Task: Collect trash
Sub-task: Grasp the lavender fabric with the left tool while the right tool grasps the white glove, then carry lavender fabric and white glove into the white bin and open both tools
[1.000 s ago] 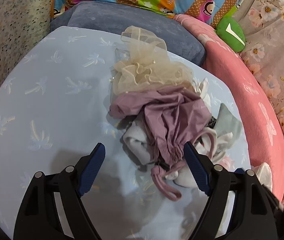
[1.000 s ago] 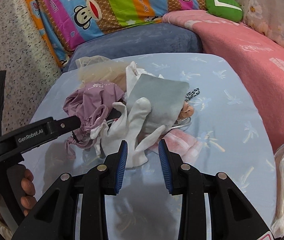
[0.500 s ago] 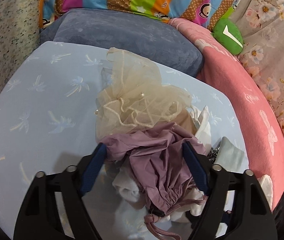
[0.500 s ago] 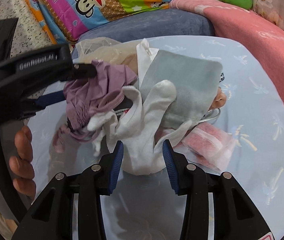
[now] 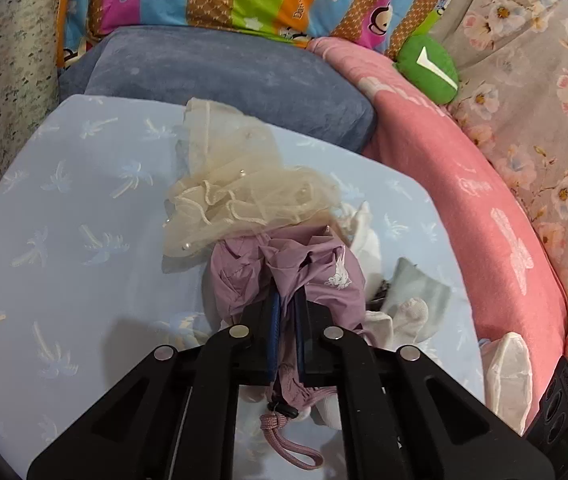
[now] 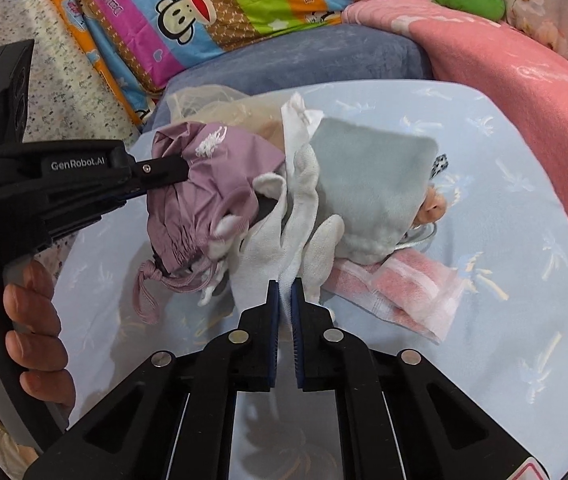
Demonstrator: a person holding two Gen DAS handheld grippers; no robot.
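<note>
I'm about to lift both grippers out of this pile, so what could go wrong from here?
The left gripper is shut on the purple drawstring bag, the right gripper on the white sock. These overlap, so lifting may drag the grey cloth or beige tulle along. The dangling drawstring could snag.
</note>
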